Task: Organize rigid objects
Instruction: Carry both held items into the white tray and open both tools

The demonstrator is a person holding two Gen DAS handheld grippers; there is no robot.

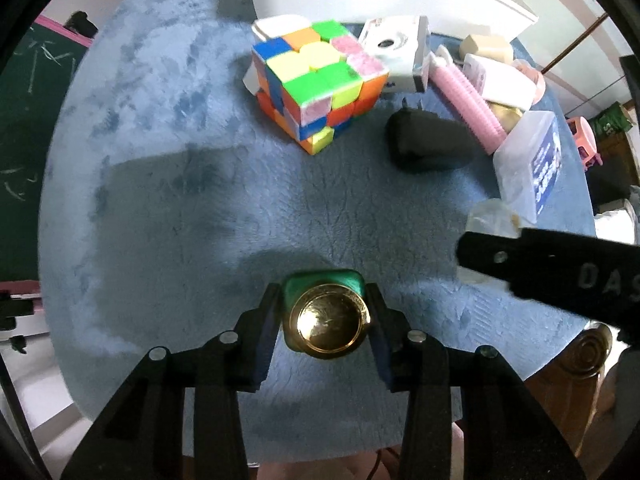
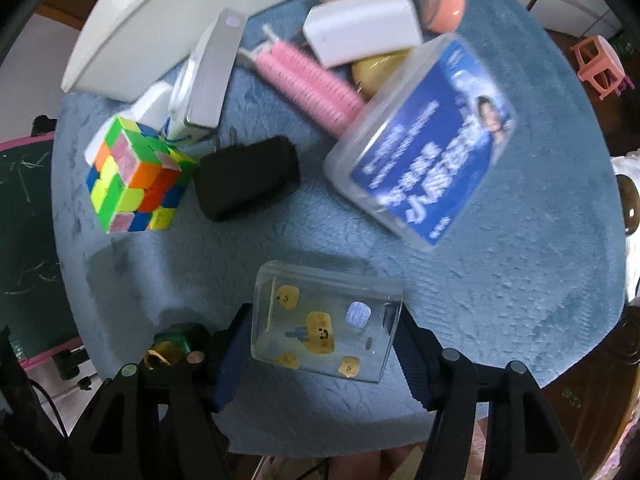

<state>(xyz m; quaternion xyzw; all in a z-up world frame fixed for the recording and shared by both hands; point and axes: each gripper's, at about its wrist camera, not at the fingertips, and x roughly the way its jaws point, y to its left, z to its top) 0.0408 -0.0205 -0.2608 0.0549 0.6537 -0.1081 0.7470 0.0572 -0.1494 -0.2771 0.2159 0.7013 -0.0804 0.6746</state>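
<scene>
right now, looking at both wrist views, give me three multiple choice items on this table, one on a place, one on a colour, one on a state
1. Where is the black charger?
A. between the puzzle cube and the blue-labelled plastic box
B. on top of the cube
C. inside the white tray

2. What colour is the spiral coil?
A. green
B. pink
C. black

3. What is between the pads of the right tool?
A. nothing
B. the cube
C. a clear sticker-covered case

Answers:
1 A, the charger lies on the blue cloth with the cube on one side and the box on the other.
2 B, the coil is plainly pink.
3 C, both pads flank the clear case.
</scene>
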